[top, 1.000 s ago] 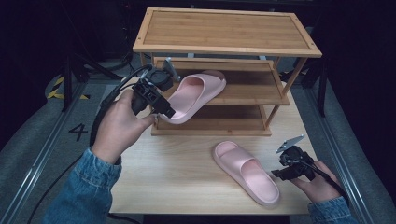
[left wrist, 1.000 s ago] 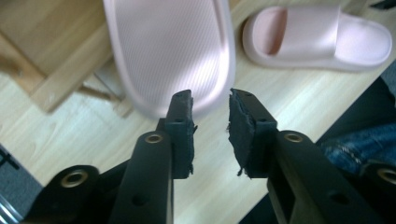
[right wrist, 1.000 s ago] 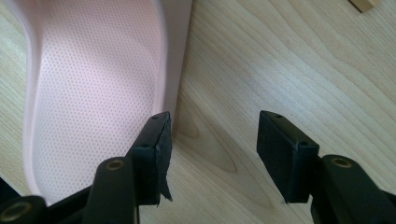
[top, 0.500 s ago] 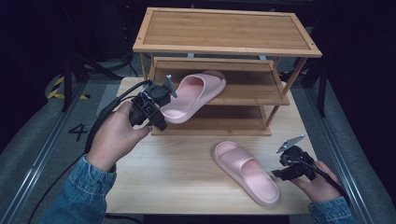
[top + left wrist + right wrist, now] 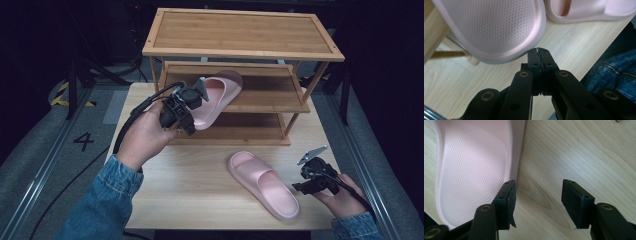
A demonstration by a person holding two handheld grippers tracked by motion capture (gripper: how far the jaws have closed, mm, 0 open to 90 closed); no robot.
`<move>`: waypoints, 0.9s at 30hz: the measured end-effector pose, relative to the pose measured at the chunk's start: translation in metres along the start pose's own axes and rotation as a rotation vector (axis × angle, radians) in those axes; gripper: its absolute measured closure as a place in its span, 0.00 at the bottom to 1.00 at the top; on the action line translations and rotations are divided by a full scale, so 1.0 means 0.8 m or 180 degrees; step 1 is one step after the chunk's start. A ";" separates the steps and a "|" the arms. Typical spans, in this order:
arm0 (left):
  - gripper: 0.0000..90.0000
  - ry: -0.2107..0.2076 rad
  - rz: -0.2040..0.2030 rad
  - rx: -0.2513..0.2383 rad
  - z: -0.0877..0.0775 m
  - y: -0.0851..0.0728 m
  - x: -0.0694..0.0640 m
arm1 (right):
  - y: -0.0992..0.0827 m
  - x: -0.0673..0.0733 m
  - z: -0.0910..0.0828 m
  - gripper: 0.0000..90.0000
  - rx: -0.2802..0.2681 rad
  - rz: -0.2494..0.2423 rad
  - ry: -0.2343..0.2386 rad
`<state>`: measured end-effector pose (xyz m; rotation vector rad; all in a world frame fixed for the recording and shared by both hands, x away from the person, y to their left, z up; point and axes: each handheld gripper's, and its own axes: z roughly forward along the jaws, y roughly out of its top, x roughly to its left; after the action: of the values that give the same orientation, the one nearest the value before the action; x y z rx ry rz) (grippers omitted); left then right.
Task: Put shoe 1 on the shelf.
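Observation:
One pink slipper (image 5: 217,95) lies tilted on the middle shelf of a wooden rack (image 5: 240,52), with its heel sticking out over the front edge. My left gripper (image 5: 190,129) is shut, and its tips touch the slipper's heel rim (image 5: 491,27) from below; nothing shows between the jaws (image 5: 538,50). The second pink slipper (image 5: 262,182) lies sole-down on the table at the front right. My right gripper (image 5: 296,187) stands open just right of that slipper's heel (image 5: 474,170); its left jaw sits against the slipper's edge, and bare wood shows in the gap (image 5: 537,195).
The three-level rack stands at the back of the light wooden table (image 5: 200,200). Its bottom shelf (image 5: 240,132) is bare. A denim sleeve (image 5: 100,205) comes in at the front left. Dark floor and a cable (image 5: 75,185) lie left of the table.
My left hand and gripper have moved right toward the rack, and the slipper's heel has shifted slightly right with them. The right gripper and the table slipper have stayed put.

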<state>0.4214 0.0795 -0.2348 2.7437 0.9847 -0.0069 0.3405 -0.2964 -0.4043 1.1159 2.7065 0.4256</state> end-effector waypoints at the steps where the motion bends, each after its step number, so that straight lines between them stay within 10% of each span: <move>1: 0.98 -0.0006 0.0047 -0.0008 0.001 0.004 0.000 | -0.001 0.000 0.000 0.51 0.0000 0.0010 -0.0005; 23: 0.99 -0.0162 0.0267 -0.0046 0.024 0.096 -0.026 | -0.012 -0.004 -0.005 0.51 -0.0012 0.0073 -0.0024; 27: 0.99 -0.0191 0.0335 -0.0054 0.017 0.086 -0.035 | -0.013 -0.005 -0.006 0.51 -0.0025 0.0074 -0.0019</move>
<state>0.4443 0.0076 -0.2316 2.7591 0.8201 -0.0629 0.3346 -0.3072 -0.4029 1.1458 2.6869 0.4356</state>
